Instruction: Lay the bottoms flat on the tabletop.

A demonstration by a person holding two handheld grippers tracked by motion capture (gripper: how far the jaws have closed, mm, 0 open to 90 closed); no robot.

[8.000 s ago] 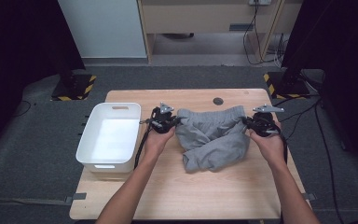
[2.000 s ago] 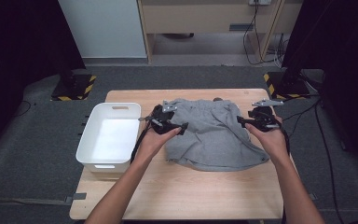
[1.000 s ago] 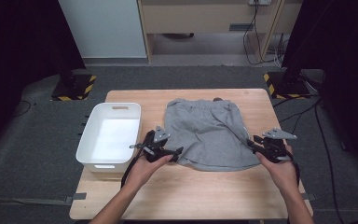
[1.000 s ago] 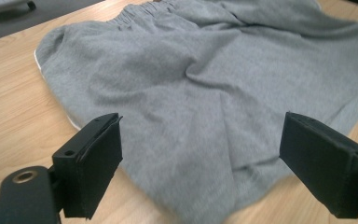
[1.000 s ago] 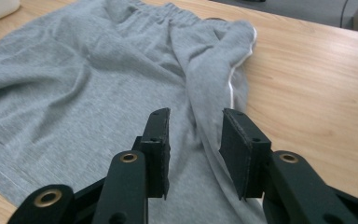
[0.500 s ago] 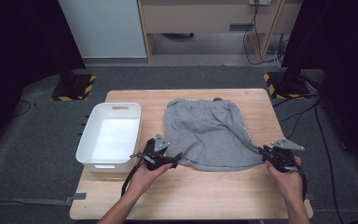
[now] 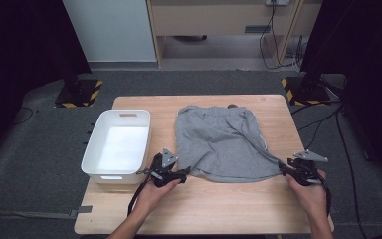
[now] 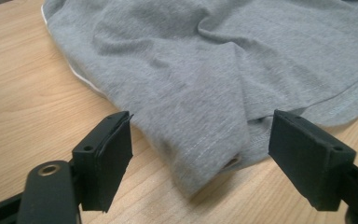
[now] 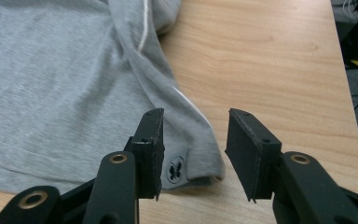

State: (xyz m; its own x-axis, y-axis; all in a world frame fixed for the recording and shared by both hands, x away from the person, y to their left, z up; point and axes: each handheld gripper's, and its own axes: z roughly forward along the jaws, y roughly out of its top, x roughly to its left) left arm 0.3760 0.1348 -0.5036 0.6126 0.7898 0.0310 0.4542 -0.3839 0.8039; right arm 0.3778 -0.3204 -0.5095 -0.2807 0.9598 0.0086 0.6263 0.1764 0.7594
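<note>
Your left gripper (image 8: 200, 163) and right gripper (image 9: 193, 144) both gape, jaws apart, released hem corners of the grey cotton shorts (image 7: 219, 142) lying between them.

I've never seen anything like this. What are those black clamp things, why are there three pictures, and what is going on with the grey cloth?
A person holds a hand-operated black two-jaw gripper in each hand: the left gripper and the right gripper. One picture looks down from above the light wooden table; the other two come from cameras riding on each gripper, looking along its jaws. On the table lie grey fabric shorts, spread flat, beside an empty white plastic bin. Both grippers are open at the shorts' near corners, gripping nothing. The right jaws have just been opening, the left narrowing slightly.
</note>
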